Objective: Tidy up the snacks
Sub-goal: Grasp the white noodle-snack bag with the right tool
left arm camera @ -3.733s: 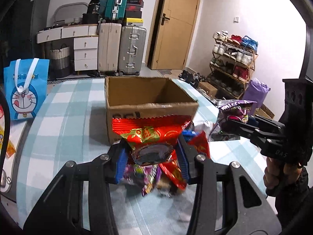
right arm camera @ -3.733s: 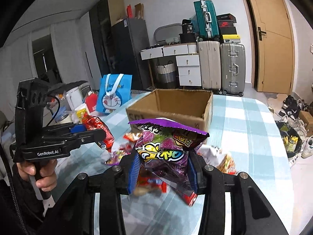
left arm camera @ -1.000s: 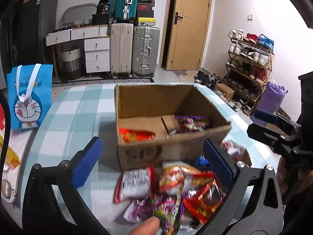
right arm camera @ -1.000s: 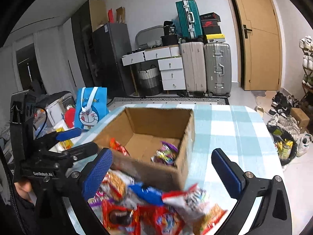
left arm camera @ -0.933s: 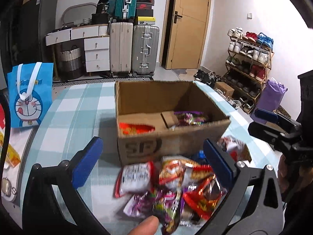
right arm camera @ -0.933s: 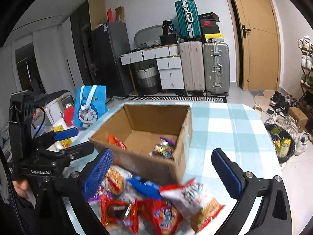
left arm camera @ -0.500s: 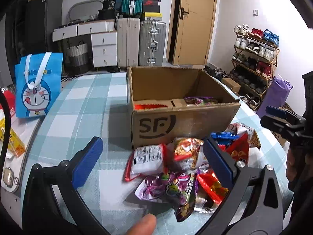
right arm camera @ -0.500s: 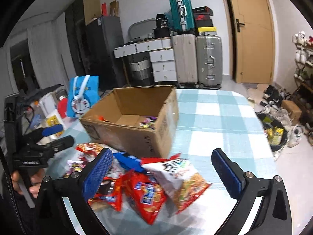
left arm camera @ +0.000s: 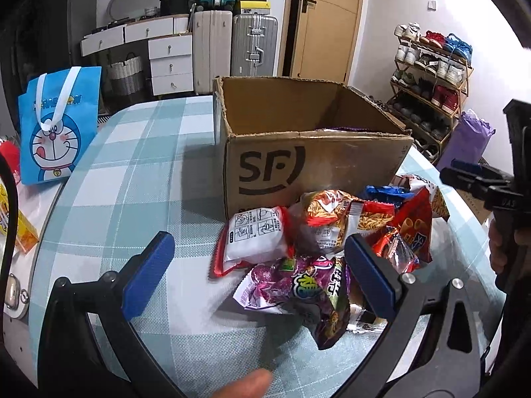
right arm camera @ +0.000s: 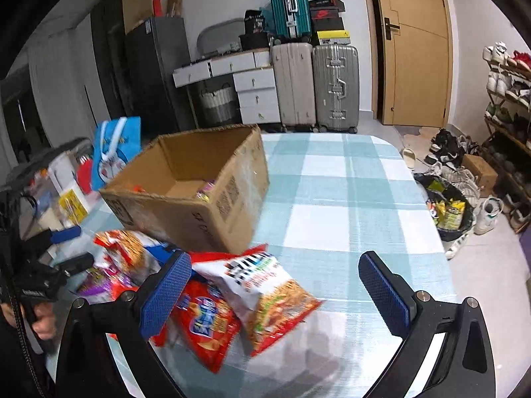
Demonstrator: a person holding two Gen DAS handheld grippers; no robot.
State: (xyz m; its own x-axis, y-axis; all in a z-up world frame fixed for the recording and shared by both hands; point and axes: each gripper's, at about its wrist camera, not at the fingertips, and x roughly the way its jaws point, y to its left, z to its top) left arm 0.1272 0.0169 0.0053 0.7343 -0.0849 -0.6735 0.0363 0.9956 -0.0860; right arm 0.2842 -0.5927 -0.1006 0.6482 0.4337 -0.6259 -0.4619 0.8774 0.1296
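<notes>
An open cardboard box (left arm camera: 308, 162) marked SF stands on the checked table (left arm camera: 139, 179); it also shows in the right wrist view (right arm camera: 199, 185), with a few snacks inside. A pile of snack packets lies in front of it. My left gripper (left arm camera: 255, 272) is open and empty, low over a white packet (left arm camera: 255, 238) and a purple packet (left arm camera: 298, 288). My right gripper (right arm camera: 275, 288) is open and empty, over a white-and-orange packet (right arm camera: 265, 288) and a red packet (right arm camera: 202, 328). The right gripper shows at the right in the left wrist view (left arm camera: 478, 179).
A blue Doraemon bag (left arm camera: 56, 126) stands at the table's left edge, also seen in the right wrist view (right arm camera: 113, 149). Suitcases (left arm camera: 232, 49) and drawers stand behind. A shoe rack (left arm camera: 431, 66) is at the right. A bin of wrappers (right arm camera: 448, 212) sits on the floor.
Both grippers held packets, released them into the box, and have drawn back and dropped toward the pile. The box now looks farther and the packets closer.
</notes>
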